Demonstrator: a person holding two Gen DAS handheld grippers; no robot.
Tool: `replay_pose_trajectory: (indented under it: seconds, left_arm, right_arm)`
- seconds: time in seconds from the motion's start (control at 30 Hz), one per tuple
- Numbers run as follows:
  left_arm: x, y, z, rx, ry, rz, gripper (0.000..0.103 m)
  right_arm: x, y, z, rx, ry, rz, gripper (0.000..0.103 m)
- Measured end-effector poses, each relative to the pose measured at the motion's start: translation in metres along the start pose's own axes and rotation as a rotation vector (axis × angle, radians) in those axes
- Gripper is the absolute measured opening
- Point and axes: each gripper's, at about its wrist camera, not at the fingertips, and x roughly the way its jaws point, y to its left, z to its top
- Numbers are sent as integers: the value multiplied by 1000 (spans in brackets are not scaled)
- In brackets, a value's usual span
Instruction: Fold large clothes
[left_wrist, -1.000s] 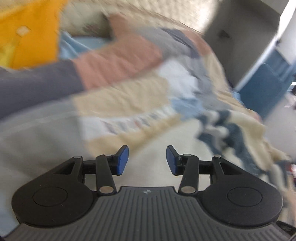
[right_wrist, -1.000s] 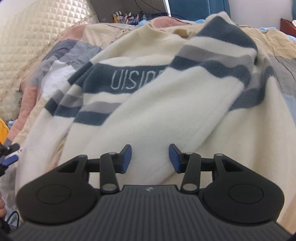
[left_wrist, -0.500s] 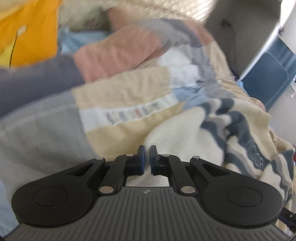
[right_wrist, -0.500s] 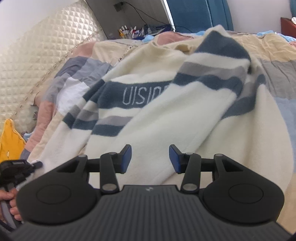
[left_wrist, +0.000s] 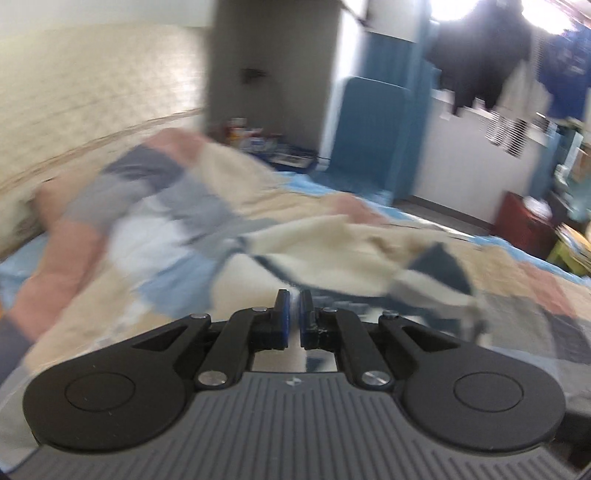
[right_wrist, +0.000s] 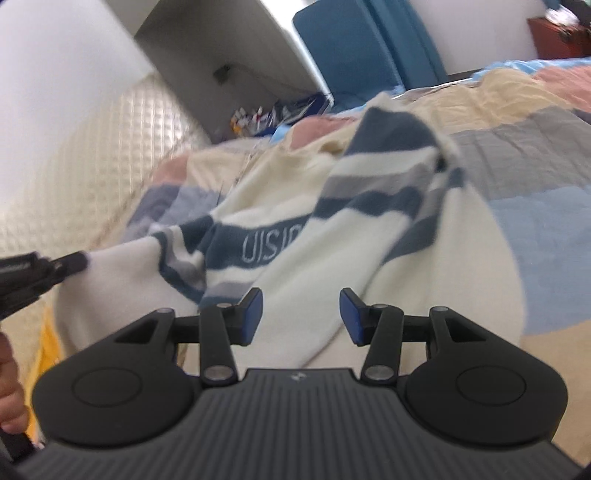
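Note:
A large cream sweater (right_wrist: 369, 258) with navy and grey stripes and white lettering lies rumpled on the bed. My left gripper (left_wrist: 294, 310) is shut on the sweater's edge (left_wrist: 332, 251) and holds it lifted; it also shows at the left of the right wrist view (right_wrist: 70, 264), pinching a raised corner. My right gripper (right_wrist: 301, 312) is open and empty, hovering just above the sweater's near part. One striped sleeve (right_wrist: 391, 184) is folded across the body.
The bed carries a patchwork quilt (right_wrist: 524, 158) in cream, grey, pink and light blue. A quilted cream headboard (right_wrist: 110, 155) stands at the left. A blue chair (left_wrist: 369, 125) and a cluttered bedside shelf (right_wrist: 273, 110) lie beyond the bed.
My left gripper closed on the sweater's edge and has lifted it up and away. The right gripper stayed open and rose slightly.

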Motion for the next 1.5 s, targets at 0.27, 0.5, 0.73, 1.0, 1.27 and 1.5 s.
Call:
replay_pose_trajectory:
  seconds: [0.27,0.5,0.73,1.0,1.27,1.5]
  left_arm:
    - [57,-126,-7,71,109,-210,3]
    - [98,-137,-42,101,176,-245,4]
    - [79,-38,-68,3,154,-201,15]
    - [100,66,-98,-176,155,-154,28]
    - [162,94,-84,-281,114,-260,33]
    - [203,84,-84,-197,129,-254,29]
  right_arm:
    - [-25,-64,16,231,-119,-81,50]
    - [-12,-90,13,303,-75,-85,50]
    - [2,-65,10,230,2,3,50]
    - [14,-52,6,208,12,-99,75]
    - [52,-52,0,227,59,-225,74]
    - [83,-44,-1,180,90,-301,43]
